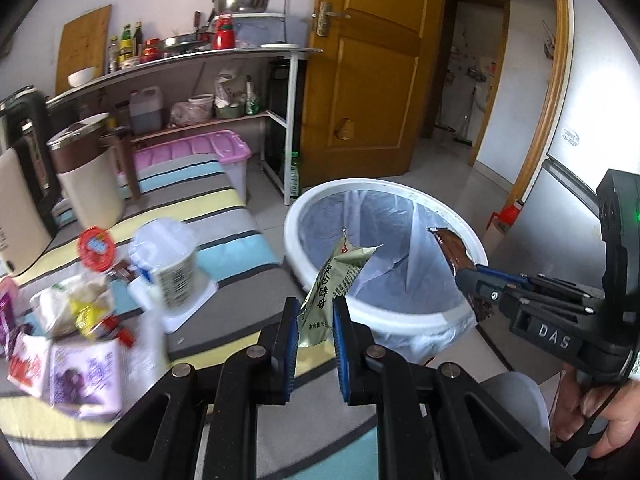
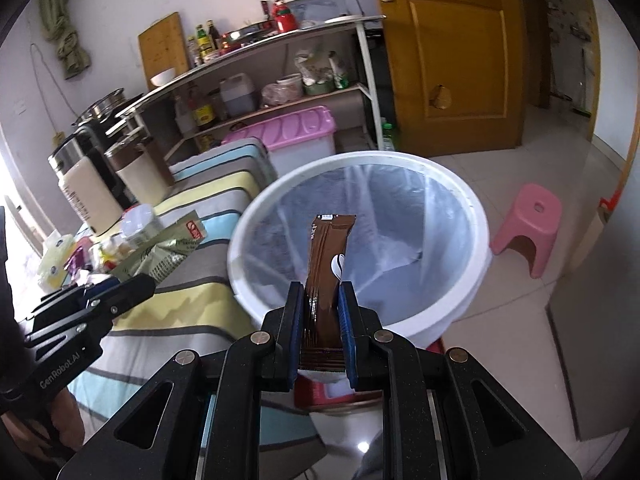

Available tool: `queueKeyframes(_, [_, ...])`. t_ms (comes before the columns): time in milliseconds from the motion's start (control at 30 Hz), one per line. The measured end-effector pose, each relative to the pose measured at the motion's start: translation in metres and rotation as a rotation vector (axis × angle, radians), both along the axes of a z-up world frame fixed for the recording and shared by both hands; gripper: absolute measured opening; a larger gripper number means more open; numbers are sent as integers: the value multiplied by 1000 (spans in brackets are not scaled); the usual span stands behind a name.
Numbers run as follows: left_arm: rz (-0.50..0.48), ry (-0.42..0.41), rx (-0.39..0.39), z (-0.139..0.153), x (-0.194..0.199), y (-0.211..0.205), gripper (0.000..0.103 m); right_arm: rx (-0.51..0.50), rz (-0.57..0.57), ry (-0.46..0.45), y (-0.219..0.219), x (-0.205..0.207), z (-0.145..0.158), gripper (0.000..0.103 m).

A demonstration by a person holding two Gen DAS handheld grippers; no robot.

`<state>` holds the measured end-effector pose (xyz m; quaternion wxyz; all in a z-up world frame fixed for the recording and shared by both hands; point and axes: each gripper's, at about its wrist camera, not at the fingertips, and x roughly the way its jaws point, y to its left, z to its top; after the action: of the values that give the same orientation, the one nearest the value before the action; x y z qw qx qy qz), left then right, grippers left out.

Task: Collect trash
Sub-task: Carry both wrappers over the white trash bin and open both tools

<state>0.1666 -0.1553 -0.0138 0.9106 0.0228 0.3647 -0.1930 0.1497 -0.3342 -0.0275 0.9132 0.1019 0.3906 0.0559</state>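
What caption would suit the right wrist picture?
Right claw grips a brown coffee sachet above a white lined trash bin.

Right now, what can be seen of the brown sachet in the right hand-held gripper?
The brown sachet is a long, narrow, glossy foil stick pack with a white bean-like logo and a small label at its top seal. It stands nearly upright, its lower end pinched between the blue pads of the right hand-held gripper, above the white lined bin.

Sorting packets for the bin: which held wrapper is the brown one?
The brown coffee sachet, clamped in the right gripper; the left gripper holds an olive-green packet.
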Motion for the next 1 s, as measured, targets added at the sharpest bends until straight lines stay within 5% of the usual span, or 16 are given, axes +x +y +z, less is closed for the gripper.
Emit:
queueKeyframes(533, [-56,73,-14,-23,47,-38,20,9,-9,67,-22,28,-20,19])
queueKeyframes(633, [-59,70,-19,-23,49,-39,20,11,-3,69,-21,29,-21,23])
queueKeyframes(733, [-61,65,-24,-22,48,-38,23,18,-5,59,-22,29,-20,43])
queueKeyframes(1000, [-43,55,-46,-15,40,-29,23,25,-16,36,-22,18,-12,43])
